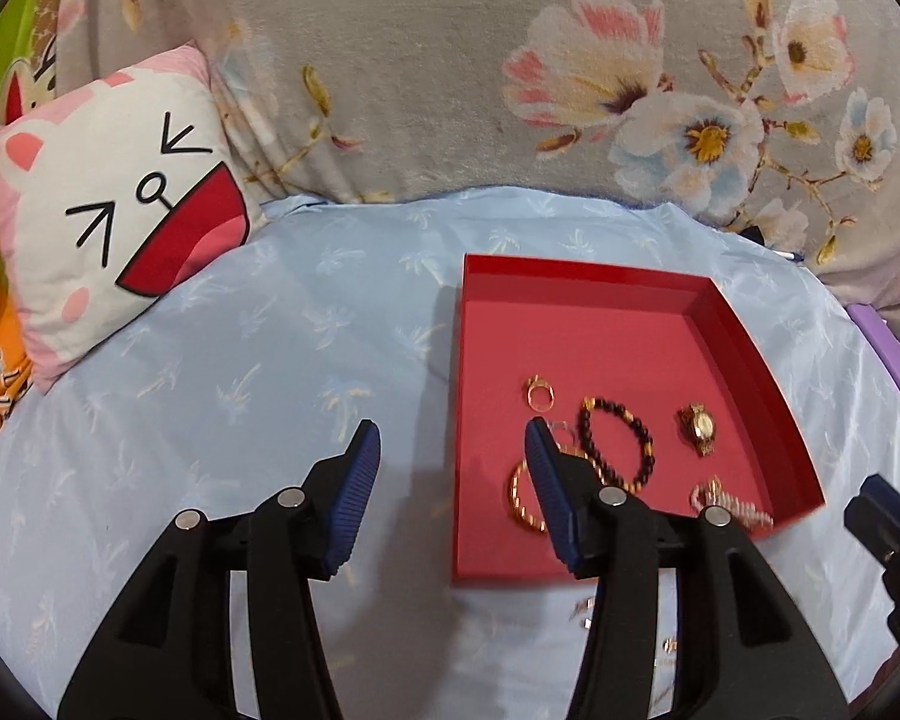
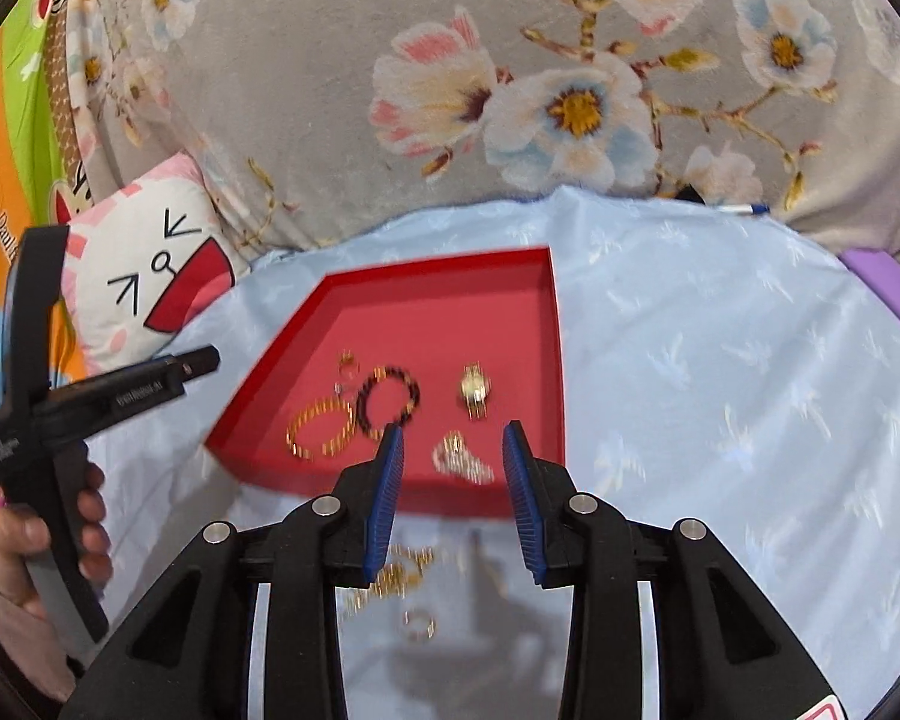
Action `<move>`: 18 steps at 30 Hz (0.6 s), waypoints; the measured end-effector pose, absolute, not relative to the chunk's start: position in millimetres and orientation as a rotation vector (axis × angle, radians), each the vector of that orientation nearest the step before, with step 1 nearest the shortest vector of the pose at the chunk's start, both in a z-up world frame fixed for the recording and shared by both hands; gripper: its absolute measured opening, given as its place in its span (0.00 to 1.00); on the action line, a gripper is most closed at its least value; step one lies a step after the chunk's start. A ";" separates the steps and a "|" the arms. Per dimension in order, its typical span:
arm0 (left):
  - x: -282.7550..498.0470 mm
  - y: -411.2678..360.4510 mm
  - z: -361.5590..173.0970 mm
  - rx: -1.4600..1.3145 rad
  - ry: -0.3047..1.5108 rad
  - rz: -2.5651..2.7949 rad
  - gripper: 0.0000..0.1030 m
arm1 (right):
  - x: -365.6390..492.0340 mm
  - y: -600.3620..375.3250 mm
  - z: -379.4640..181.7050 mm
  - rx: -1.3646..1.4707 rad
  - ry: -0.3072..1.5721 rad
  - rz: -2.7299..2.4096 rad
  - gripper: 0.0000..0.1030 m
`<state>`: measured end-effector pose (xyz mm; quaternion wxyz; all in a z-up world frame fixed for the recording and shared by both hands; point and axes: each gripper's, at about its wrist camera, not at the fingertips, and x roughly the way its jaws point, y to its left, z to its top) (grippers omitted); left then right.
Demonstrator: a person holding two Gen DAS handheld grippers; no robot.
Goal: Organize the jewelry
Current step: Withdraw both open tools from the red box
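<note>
Resting on the pale blue bed sheet [image 1: 240, 360], the red tray [image 1: 576, 294] serves as the landmark. Far left of it leans a cartoon-face pillow [image 1: 120, 210]. The left gripper [image 1: 453, 438] hangs over the tray's left edge, jaws apart and empty, one finger outside the tray, the other above its floor. Inside the tray, from left to right, lie a small gold ring [image 1: 539, 393], a gold bangle [image 1: 522, 498], a dark beaded bracelet [image 1: 615, 444], a pearl piece [image 1: 732, 504] near the front wall and a gold watch [image 1: 699, 426]. The right gripper [image 2: 453, 438] hovers over the tray's front wall, jaws apart, gripping nothing. Just in front of the tray, blurred gold jewelry [image 2: 399, 579] remains on the sheet.
</note>
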<state>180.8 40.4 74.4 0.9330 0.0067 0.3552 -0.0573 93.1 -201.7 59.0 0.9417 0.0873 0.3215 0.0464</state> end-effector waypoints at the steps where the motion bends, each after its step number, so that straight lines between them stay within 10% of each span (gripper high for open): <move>1: 173.8 42.0 72.2 0.018 0.727 -0.111 0.47 | 85.4 -202.3 52.2 0.178 0.671 0.094 0.33; 18: 111.8 30.8 9.2 0.024 0.814 -0.166 0.57 | 61.1 -172.7 -7.8 0.138 0.838 0.117 0.33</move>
